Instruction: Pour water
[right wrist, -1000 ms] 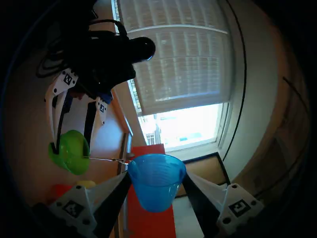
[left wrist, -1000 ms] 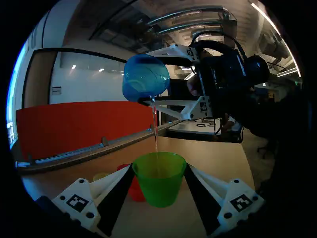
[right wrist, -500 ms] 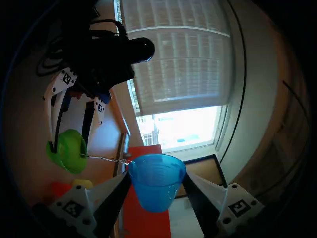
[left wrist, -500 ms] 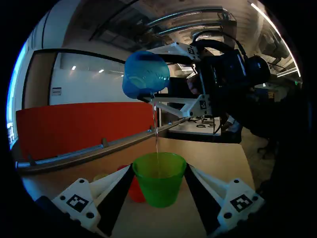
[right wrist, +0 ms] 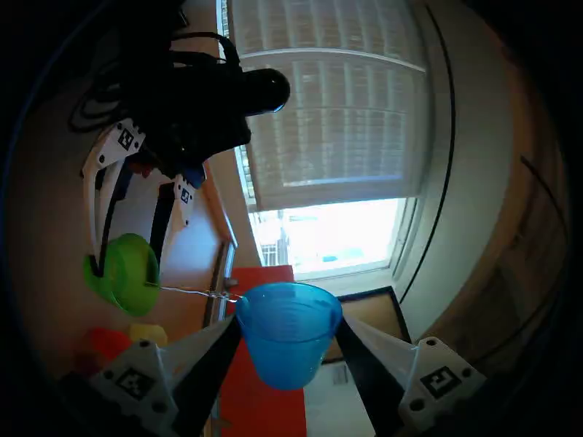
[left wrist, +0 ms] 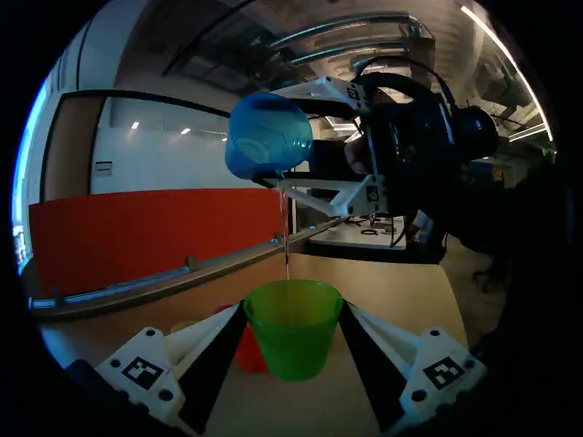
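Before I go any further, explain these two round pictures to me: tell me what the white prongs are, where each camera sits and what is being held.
There is no robot here. A person holds a two-finger tool in each hand, and a fisheye camera rides on each tool, looking along its fingers. In the left gripper view, the left hand-held gripper is clamped on an upright green cup at a wooden table. In the right gripper view, the right hand-held gripper is clamped on a blue cup. That cup is tipped so that a thin stream of water falls into the green one. A red cup and a yellow cup stand on the table nearby.
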Demonstrator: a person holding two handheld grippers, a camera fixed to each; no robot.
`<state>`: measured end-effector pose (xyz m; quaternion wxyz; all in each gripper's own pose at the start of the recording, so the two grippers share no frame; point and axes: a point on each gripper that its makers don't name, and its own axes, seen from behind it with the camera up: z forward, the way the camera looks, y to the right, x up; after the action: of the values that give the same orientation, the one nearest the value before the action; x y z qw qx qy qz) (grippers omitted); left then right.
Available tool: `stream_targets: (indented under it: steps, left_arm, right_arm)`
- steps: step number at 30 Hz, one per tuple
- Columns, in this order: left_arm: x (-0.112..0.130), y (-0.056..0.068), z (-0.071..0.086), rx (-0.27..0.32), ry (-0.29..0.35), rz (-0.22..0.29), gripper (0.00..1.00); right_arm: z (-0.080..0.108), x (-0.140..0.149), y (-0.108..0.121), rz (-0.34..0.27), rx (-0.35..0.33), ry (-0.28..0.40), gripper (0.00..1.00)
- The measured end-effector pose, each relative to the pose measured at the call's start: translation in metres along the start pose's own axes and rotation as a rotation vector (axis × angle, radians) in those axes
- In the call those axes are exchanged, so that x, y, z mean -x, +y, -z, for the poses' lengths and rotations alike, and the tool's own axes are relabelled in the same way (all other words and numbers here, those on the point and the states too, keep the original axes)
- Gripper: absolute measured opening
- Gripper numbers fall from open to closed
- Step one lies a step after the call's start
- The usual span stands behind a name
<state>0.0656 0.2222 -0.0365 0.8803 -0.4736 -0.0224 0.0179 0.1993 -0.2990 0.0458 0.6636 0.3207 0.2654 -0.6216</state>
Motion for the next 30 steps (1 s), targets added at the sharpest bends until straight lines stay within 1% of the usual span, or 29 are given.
stream_targets:
  steps: [12,21,30]
  left_arm:
    - [-0.0018,-0.0013,-0.0029,-0.004,0.002,-0.002,0.88]
    - [-0.0026,0.0007,-0.0044,0.000,0.003,-0.005,0.88]
    - [-0.0036,-0.0012,-0.0050,-0.003,0.004,-0.006,0.88]
  right_arm:
    - [0.0017,0.0006,0.0037,0.029,0.010,-0.003,0.90]
    - [0.0013,-0.0009,0.0028,0.053,0.013,-0.002,0.90]
    - [0.0005,-0.0041,0.0066,0.082,0.020,-0.003,0.90]
